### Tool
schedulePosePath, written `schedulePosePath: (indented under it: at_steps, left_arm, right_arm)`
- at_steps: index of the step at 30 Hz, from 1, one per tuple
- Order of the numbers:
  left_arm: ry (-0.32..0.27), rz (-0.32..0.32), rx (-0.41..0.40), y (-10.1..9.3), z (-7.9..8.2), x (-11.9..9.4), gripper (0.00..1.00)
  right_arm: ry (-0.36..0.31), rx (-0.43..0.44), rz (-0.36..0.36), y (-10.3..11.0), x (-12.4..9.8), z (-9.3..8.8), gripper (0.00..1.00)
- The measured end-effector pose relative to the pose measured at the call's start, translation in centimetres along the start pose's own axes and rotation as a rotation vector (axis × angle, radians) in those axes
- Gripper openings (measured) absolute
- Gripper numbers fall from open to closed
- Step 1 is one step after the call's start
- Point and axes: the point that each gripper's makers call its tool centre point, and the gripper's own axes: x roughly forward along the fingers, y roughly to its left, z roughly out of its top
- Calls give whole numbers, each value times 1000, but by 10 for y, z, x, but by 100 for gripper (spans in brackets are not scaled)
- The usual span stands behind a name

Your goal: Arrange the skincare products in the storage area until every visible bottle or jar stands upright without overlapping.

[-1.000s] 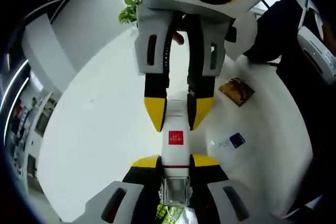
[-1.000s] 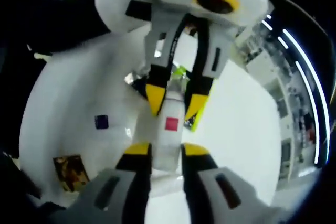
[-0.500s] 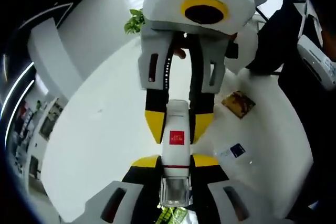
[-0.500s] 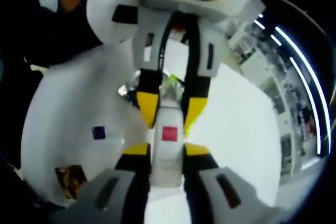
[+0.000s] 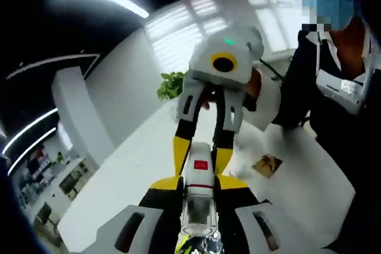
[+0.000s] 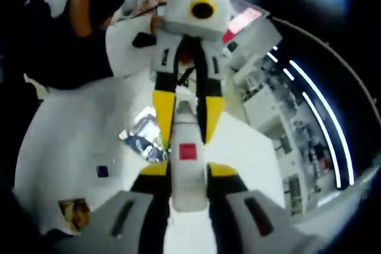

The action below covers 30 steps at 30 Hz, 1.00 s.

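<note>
The white bottle [image 5: 198, 173], marked with a red square label, was held in the air between my two tools, well above the white table [image 5: 137, 182]. My left gripper [image 5: 199, 184] pinched it near its clear cap, and my right gripper [image 6: 189, 169] pinched the other end; each tool's yellow-tipped jaws sat pressed against the bottle's sides. In the right gripper view, a crinkled foil packet [image 6: 143, 138] lay on the table beyond the bottle, with a small blue square [image 6: 103, 171] and a brown-gold sachet [image 6: 75, 213] nearer on the left. I judged the risk to lie in the double hold: if one hand twisted or pulled before the other let go, the smooth bottle could slip free. Set down tilted, it could tip onto the packet.
</note>
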Motion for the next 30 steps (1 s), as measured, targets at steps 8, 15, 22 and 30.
schedulePosePath:
  at_steps: [8, 15, 22, 30]
  left_arm:
    - [-171, 82, 123, 12, 47, -16, 14]
    - [-246, 209, 232, 42, 69, -23, 23]
    - [-231, 330, 267, 71, 72, -24, 51]
    - [-519, 254, 152, 55, 119, -33, 51]
  right_arm:
    - [10, -264, -225, -41, -22, 29, 22]
    - [-58, -356, -361, -73, -31, 46, 22]
    - [-114, -410, -487, -93, -51, 61, 21]
    - [-263, -305, -615, -109, -72, 79, 22]
